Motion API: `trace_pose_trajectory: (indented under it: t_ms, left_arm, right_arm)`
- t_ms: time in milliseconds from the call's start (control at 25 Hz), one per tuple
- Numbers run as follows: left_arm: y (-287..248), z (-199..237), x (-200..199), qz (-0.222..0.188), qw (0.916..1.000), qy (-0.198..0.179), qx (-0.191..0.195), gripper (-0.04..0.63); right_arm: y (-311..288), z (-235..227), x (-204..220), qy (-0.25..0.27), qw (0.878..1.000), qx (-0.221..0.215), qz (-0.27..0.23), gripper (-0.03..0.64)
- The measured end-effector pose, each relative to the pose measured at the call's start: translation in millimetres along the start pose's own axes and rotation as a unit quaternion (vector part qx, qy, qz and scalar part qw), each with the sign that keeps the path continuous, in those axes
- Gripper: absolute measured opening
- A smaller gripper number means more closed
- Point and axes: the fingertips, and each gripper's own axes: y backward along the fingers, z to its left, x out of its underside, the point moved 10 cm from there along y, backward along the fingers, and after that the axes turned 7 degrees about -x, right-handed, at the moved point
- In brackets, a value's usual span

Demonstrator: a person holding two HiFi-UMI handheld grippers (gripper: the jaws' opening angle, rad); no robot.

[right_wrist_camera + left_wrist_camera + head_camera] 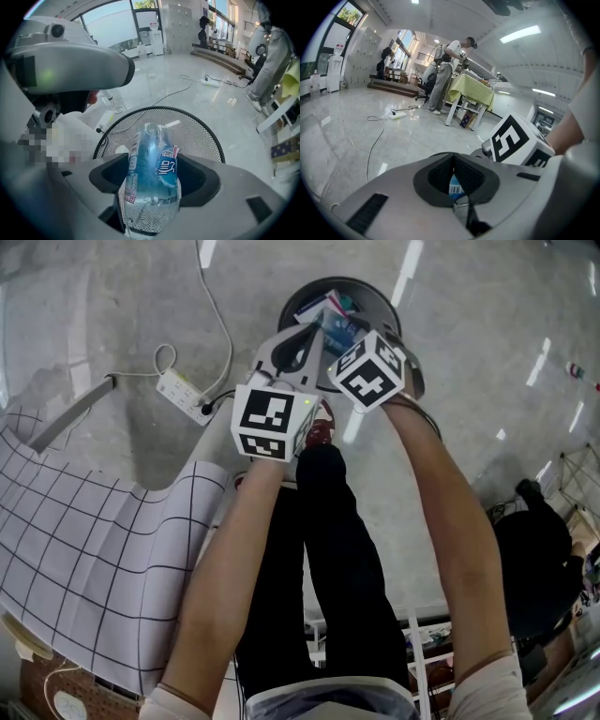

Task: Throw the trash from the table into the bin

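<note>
Well, in the right gripper view the right gripper (pixel 152 183) has its fingers (pixel 108 177) closed in on a clear plastic bottle (pixel 152 154) with a blue label. They pinch it from both sides, and the bottle rises between the pads, leaning slightly. Directly beyond the fingertips, under the bottle, gapes the round black mesh bin (pixel 199 136). The bottle's far end hangs over the bin's open mouth.

In the left gripper view the left gripper (pixel 452 161) has its dark pads pressed together at the tips, with nothing gripped between them. Lower down the pads part into a narrow wedge, and through it a scrap of blue-and-white wrapper with a barcode (pixel 456 187) shows beyond the fingers. Just to the right of the fingers sits the right gripper's marker cube (pixel 516 144). Far ahead of the fingers a person stands at a table with a yellow-green cloth (pixel 471 91), and a white cable (pixel 375 136) trails over the pale floor.

In the head view both grippers are held out side by side above the bin, the left one's fingers coming to a closed point over its near rim. Blue and white packets (pixel 333 317) lie inside the bin beyond the fingertips. A power strip (pixel 183 395) lies left of the fingers, and a grid-patterned sheet (pixel 84 559) sits farther back on that side.
</note>
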Motion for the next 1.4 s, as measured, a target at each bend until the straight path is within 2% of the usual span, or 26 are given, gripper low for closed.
trace_pose_trajectory:
  t_ms: [240, 680, 1040, 1280, 1320, 1400]
  left_arm:
    - [5.7, 5.3, -0.5, 0.001, 1.0000, -0.004, -0.002, 0.006]
    - [3.0, 1.1, -1.6, -0.001, 1.0000, -0.002, 0.005, 0.006]
    - [8.6, 1.1, -19.7, -0.016, 0.9999, -0.002, 0.003, 0.006]
    - [22.8, -5.0, -40.6, -0.033, 0.9994, 0.001, 0.002, 0.006]
    - [25.6, -6.4, -43.9, -0.035, 0.9994, -0.001, 0.003, 0.006]
    - [32.0, -8.2, -51.1, -0.038, 0.9993, -0.004, 0.002, 0.006]
  right_arm:
    - [-3.7, 4.7, 1.1, 0.001, 1.000, 0.004, 0.004, 0.304]
    - [1.7, 6.8, 4.0, -0.001, 1.000, 0.016, -0.019, 0.308]
    - [19.2, 8.2, 1.9, -0.003, 0.999, 0.029, -0.032, 0.307]
    - [45.0, 17.4, -5.9, -0.018, 0.997, 0.039, -0.067, 0.302]
    - [50.8, 20.2, -6.7, -0.021, 0.996, 0.041, -0.073, 0.299]
    - [63.0, 25.8, -8.9, -0.025, 0.995, 0.049, -0.087, 0.248]
